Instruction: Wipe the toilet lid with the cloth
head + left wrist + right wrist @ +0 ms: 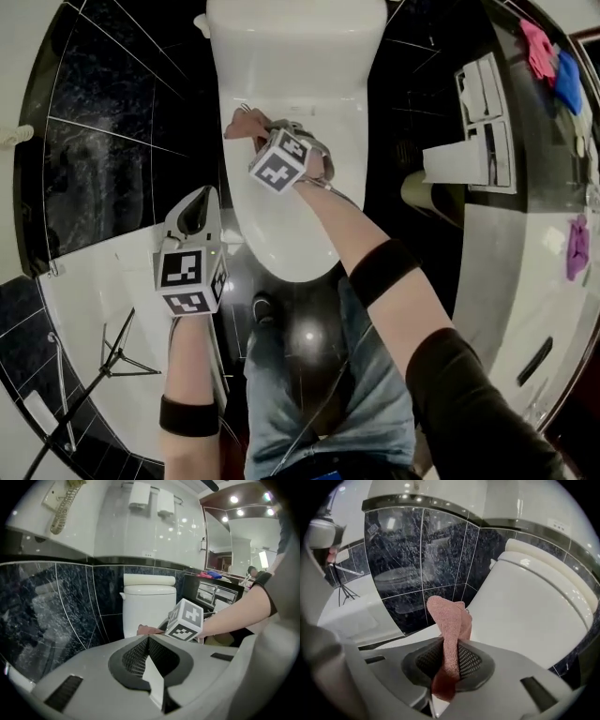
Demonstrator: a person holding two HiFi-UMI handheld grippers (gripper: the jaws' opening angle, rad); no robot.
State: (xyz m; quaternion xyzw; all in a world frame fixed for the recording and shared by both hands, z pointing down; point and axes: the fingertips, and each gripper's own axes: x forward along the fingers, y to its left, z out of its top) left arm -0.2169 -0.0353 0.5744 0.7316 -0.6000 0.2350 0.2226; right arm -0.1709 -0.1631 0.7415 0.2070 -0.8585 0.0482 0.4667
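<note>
Cloth (246,124) at toilet lid (300,225), wipe not yet under way.
Near left: left gripper (199,214), jaws together, empty, beside lid. Farther, over lid's far end: right gripper (267,141) clamped on pink cloth. Best lowered until cloth lies flat, then drawn in overlapping strokes from tank (295,47) toward near edge.

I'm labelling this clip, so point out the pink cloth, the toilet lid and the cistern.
pink cloth (449,620), right gripper view, middle of the upright fold.
toilet lid (272,230), head view, bare front half.
cistern (295,42), head view, top cover.
</note>
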